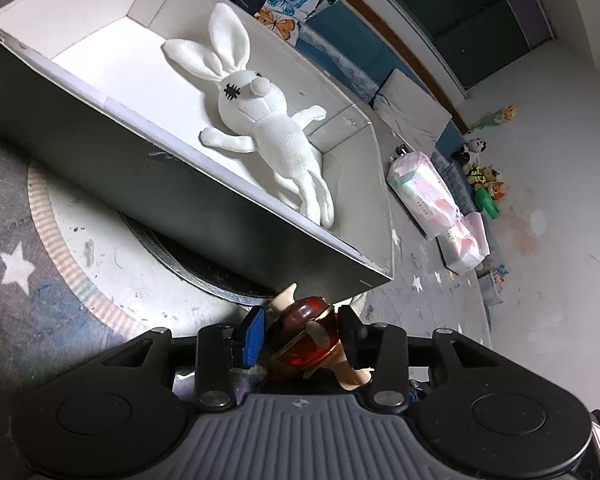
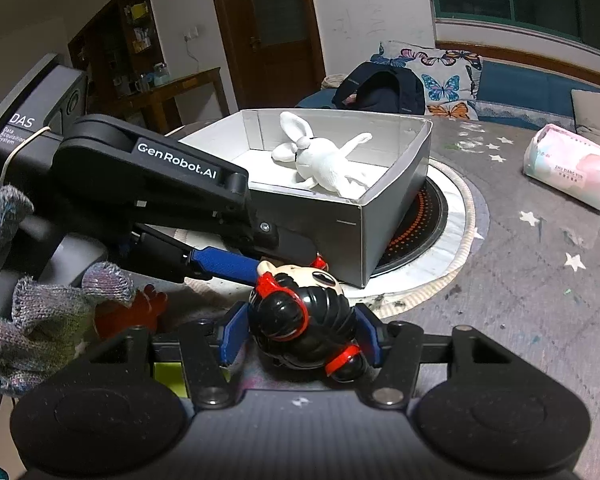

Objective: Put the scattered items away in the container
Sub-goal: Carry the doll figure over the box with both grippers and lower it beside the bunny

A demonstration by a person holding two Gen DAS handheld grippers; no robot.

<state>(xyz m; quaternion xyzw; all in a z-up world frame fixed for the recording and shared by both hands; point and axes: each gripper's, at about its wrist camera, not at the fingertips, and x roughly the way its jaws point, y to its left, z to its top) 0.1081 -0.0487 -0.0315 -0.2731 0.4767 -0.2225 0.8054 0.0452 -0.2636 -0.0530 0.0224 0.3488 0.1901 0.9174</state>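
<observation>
Grey star-printed carpet runs under everything, and ahead of both sets of fingers sits the open box (image 2: 396,168) with the white rabbit (image 1: 268,120) already lying inside. Your left gripper (image 1: 302,336) is clamped on a red-brown figure (image 1: 306,332), just short of the box's near wall. Your right gripper (image 2: 296,332) pinches the black-haired doll (image 2: 300,312), also below the rim. Lift each toy clear of the wall before moving forward, then release over bare floor beside the rabbit.
</observation>
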